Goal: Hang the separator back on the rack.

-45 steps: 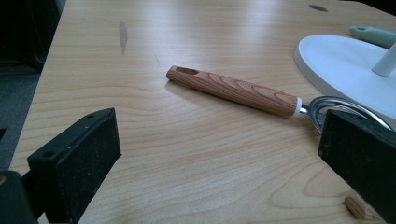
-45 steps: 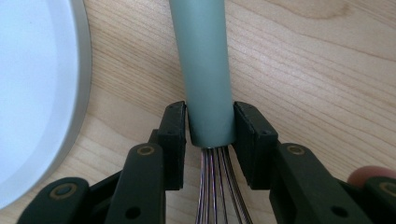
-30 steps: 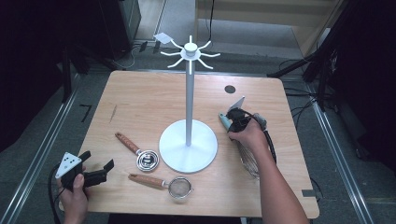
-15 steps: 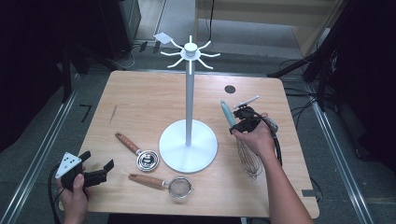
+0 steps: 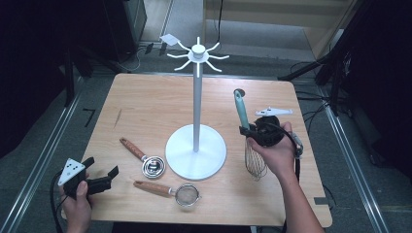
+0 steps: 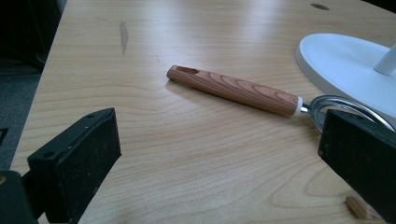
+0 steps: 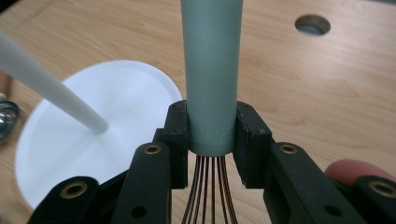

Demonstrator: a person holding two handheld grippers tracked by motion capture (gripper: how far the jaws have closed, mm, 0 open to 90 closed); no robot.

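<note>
Teal whisk (image 5: 241,116) handle sits clamped in right tool (image 5: 248,132) at its wire end, lifted off desk (image 5: 145,102) w/ wires hanging. Keep it upright, approach white rack (image 5: 197,77) hooks slowly. Left tool (image 5: 99,175) wide open, empty.

Even overhead light, dark surroundings

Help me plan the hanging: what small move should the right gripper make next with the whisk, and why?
Probably lift higher toward the stand's hooks. The right gripper is clamped on the whisk at the base of its teal handle, handle end up, well below the hooks at the top of the white stand.
</note>
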